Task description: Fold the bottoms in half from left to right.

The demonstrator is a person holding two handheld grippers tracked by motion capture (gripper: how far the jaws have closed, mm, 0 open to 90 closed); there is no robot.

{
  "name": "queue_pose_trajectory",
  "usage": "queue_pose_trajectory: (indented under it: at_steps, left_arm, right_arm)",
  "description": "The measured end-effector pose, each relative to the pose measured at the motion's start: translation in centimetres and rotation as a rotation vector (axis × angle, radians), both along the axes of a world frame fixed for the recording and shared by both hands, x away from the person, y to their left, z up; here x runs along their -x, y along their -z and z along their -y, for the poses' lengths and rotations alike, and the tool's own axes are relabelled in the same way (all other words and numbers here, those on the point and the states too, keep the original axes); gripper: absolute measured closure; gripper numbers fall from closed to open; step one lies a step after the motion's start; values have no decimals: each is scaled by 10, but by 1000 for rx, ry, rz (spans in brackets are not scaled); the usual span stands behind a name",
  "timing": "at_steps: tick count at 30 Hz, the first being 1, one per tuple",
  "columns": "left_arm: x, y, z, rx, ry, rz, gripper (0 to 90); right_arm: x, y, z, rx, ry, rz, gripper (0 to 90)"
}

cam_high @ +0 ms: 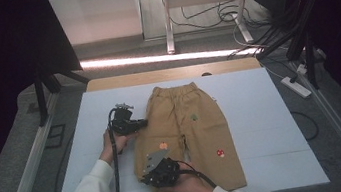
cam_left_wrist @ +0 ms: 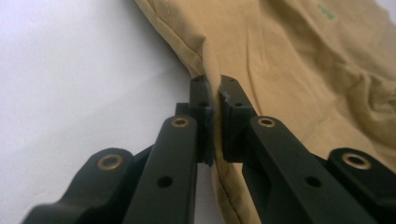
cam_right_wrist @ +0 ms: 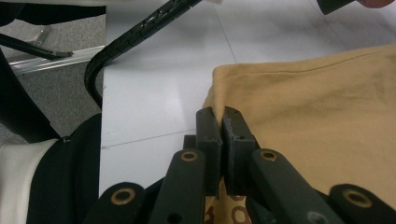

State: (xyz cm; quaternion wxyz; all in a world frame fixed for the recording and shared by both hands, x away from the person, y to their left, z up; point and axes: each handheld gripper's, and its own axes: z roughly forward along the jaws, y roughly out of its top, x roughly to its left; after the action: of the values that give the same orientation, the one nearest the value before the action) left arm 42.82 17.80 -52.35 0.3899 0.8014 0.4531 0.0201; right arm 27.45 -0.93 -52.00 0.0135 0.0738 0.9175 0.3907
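A pair of small tan trousers (cam_high: 199, 132) lies flat on the white table (cam_high: 262, 113), waistband at the far end, with little green, orange and red patches on the legs. My left gripper (cam_high: 143, 124) is at the trousers' left side seam; in the left gripper view its jaws (cam_left_wrist: 215, 84) pinch a fold of that tan edge (cam_left_wrist: 280, 51). My right gripper (cam_high: 146, 179) sits at the near left corner of the left leg. In the right gripper view its jaws (cam_right_wrist: 223, 114) are shut on the cloth's hem corner (cam_right_wrist: 317, 102).
A wooden strip (cam_high: 170, 74) borders the table's far edge. Metal rails (cam_high: 32, 166) run along both sides. A power strip (cam_high: 297, 86) and cables lie on the floor at right. The left gripper's cable (cam_right_wrist: 135, 35) trails across the table's near left.
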Motion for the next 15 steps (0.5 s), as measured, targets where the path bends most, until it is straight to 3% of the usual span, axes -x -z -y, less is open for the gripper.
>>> queue_pose_trajectory:
  at_steps: [15]
  left_arm:
    - [4, -14, 3, 39, 13, 40, 849]
  right_arm:
    - [4, -7, 15, -40, 13, 13, 870]
